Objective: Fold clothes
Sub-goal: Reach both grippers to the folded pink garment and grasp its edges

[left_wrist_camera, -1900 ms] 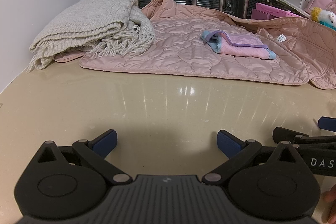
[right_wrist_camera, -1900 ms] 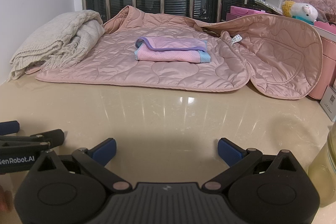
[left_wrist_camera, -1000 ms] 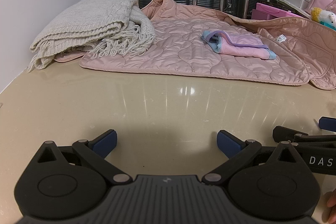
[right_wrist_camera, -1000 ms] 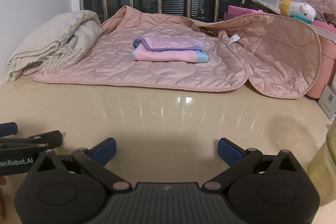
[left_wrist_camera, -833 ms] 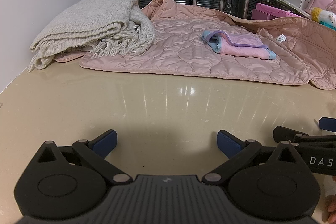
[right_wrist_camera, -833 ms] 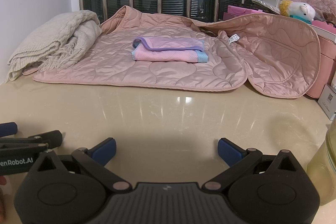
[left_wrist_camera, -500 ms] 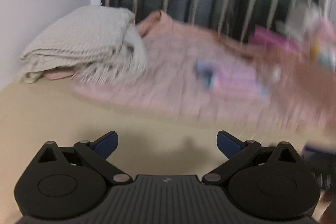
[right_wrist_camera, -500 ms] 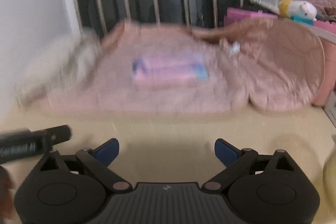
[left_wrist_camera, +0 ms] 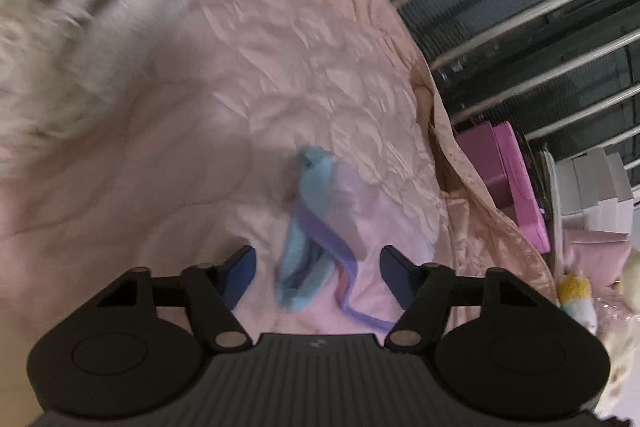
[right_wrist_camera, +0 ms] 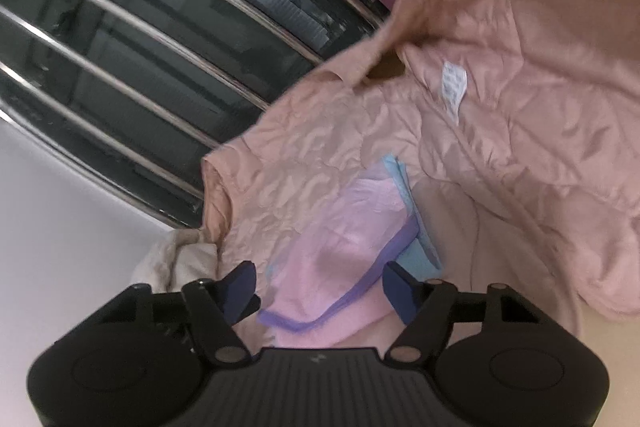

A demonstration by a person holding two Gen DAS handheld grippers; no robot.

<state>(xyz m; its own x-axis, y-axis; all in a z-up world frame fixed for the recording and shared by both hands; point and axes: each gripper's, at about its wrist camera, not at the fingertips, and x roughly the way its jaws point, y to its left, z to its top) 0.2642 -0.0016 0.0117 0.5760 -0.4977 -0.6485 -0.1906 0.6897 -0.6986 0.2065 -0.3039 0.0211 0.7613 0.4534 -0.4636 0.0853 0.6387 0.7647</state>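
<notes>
A small folded cloth [left_wrist_camera: 316,211], pink with blue and purple edges, lies on a spread pink quilted jacket [left_wrist_camera: 300,67]. My left gripper [left_wrist_camera: 316,269] is over the cloth's blue end, jaws closing with the cloth between them, and a gap shows at the left pad. In the right wrist view the same cloth [right_wrist_camera: 352,227] lies between the closing jaws of my right gripper [right_wrist_camera: 319,285]; its purple edge reaches close to the right pad. The jacket [right_wrist_camera: 520,147] shows a white label [right_wrist_camera: 454,87]. Both views are tilted and blurred.
A cream knit blanket [left_wrist_camera: 80,7] is piled on the jacket's left side, also seen as a blanket corner [right_wrist_camera: 176,259]. Metal window bars [left_wrist_camera: 520,7] stand behind. Pink boxes [left_wrist_camera: 516,187], white boxes [left_wrist_camera: 592,187] and a plush toy [left_wrist_camera: 572,291] crowd the right.
Both grippers have left the bare tabletop, moved forward over the jacket to the folded cloth and rolled, tilting both views. Their jaws have narrowed around the cloth.
</notes>
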